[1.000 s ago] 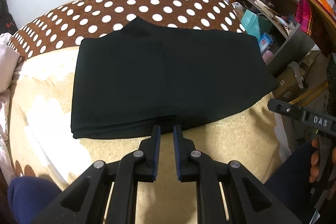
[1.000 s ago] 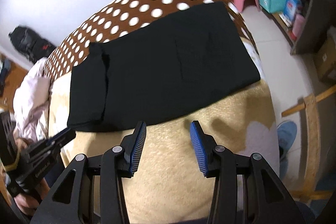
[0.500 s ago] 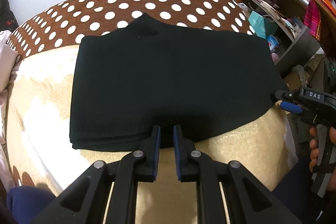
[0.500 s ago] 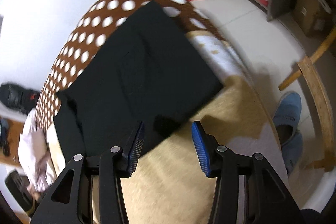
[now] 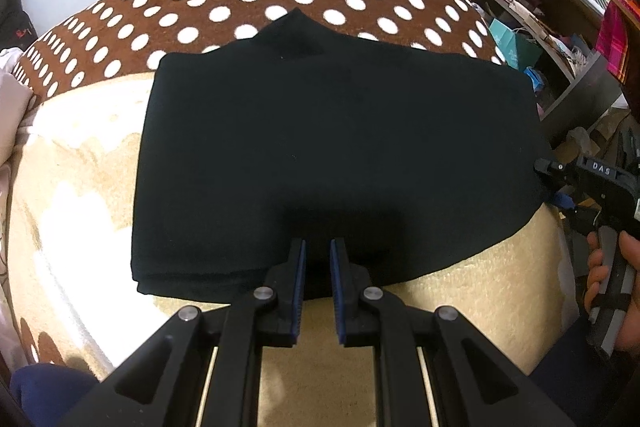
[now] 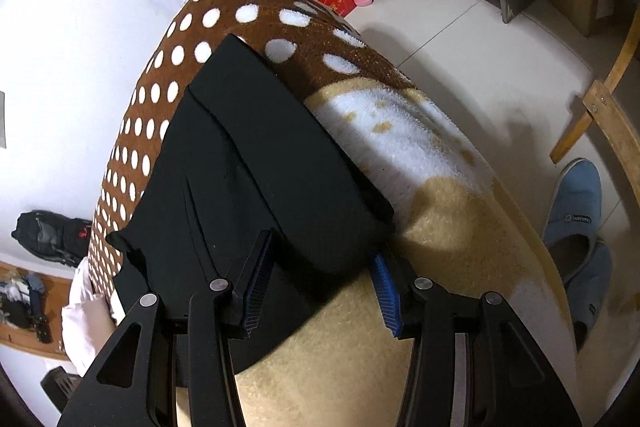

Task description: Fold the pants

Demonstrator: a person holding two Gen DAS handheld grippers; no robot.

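One fleece blanket (image 5: 80, 187) is seen carrying the folded black pants (image 5: 332, 147) at its near edge, the right gripper (image 6: 320, 279) straddling their corner with jaws opening, the left gripper (image 5: 317, 269) narrowly parted, gripping nothing.

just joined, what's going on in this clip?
A person with a handheld gripper in each hand is folding black pants on a fleece blanket over a bed. The pants lie partly folded into a flat rectangle. The left gripper sits at the near edge, fingers narrowly apart, nothing pinched. The right gripper straddles the right-end corner, fingers not yet pressing. No fold is underway.
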